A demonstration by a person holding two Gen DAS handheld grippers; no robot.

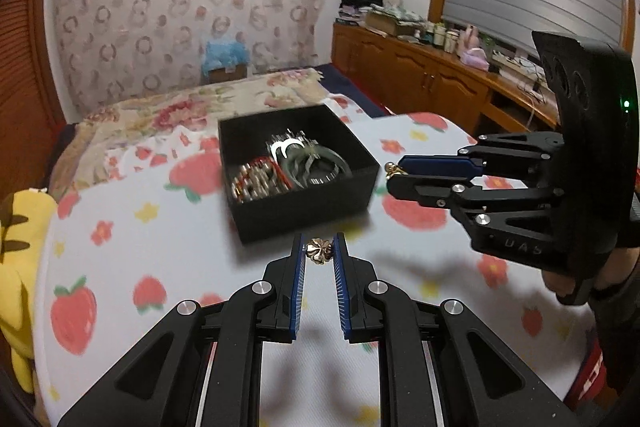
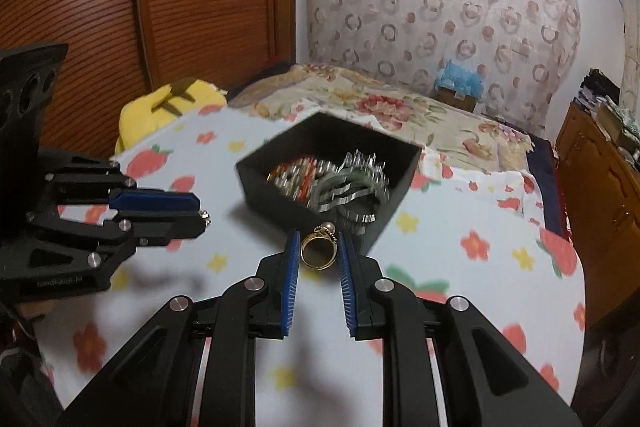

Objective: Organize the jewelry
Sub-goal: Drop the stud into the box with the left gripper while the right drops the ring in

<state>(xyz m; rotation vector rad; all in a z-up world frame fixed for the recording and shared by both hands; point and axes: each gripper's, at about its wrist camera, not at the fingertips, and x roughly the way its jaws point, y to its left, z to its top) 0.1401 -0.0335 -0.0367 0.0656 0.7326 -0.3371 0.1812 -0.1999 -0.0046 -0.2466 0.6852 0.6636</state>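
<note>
A black open box [image 1: 308,205] [image 2: 276,193] holding several bracelets and silver pieces sits on the strawberry-print cloth. My left gripper [image 1: 319,251] is shut on a small gold flower-shaped ring [image 1: 319,251], just in front of the box; it also shows in the right wrist view [image 2: 205,219]. My right gripper [image 2: 319,251] is shut on a gold ring with a pearl [image 2: 318,249], close to the box's near corner; it also shows in the left wrist view [image 1: 390,174], right of the box.
The cloth [image 1: 160,251] covers a bed with a floral quilt [image 1: 192,107] behind. A yellow plush toy [image 1: 20,235] lies at the left edge. A wooden cabinet [image 1: 420,75] with clutter runs along the right. A wooden wardrobe [image 2: 120,7] stands at the left.
</note>
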